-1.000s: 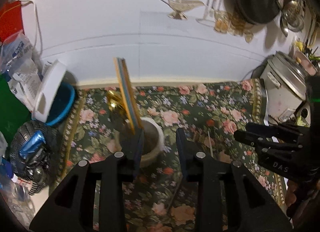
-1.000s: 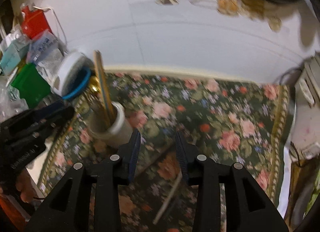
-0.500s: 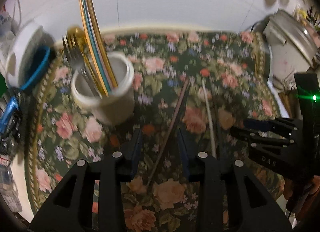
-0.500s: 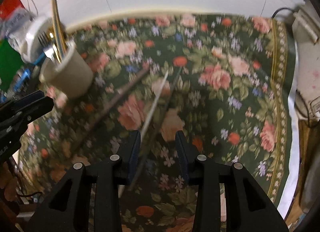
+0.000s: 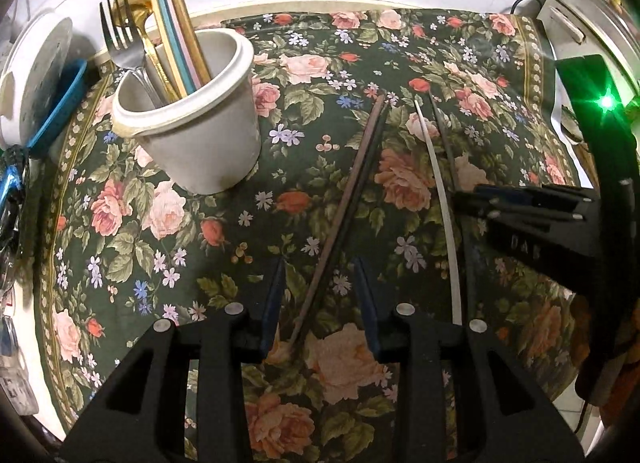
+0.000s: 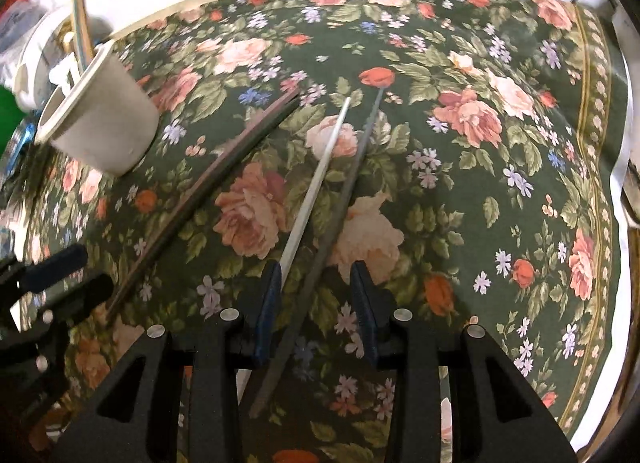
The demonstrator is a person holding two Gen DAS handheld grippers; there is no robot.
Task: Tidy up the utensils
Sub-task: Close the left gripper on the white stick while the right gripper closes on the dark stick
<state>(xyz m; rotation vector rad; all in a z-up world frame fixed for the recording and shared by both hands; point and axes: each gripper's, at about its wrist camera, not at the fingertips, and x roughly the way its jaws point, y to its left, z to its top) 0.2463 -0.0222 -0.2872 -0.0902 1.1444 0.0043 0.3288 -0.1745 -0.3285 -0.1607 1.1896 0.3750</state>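
Observation:
A brown chopstick pair (image 5: 348,199) lies on the floral tablecloth (image 5: 160,263), running between the fingers of my left gripper (image 5: 318,275), which stands open just above it, pads apart from the sticks. My right gripper (image 6: 316,279) hovers low over a dark grey chopstick (image 6: 340,199) lying between its jaws. The jaws are closing, with the pads clear of it. A white chopstick (image 6: 320,167) passes by its left finger. The white cup (image 5: 192,123) stands at the back left, holding a fork (image 5: 120,39), a gold spoon and coloured chopsticks.
A blue tub with a white lid (image 5: 36,75) and cluttered bags sit left of the cup. A metal rice cooker (image 5: 580,11) stands at the right edge. The white wall runs close behind the cloth. Each gripper shows in the other's view, left gripper (image 6: 52,283) and right gripper (image 5: 520,215).
Both grippers have dropped toward the cloth and tipped downward. The chopsticks, far ahead before, now lie between the fingers. The cup has shifted up and left in both views.

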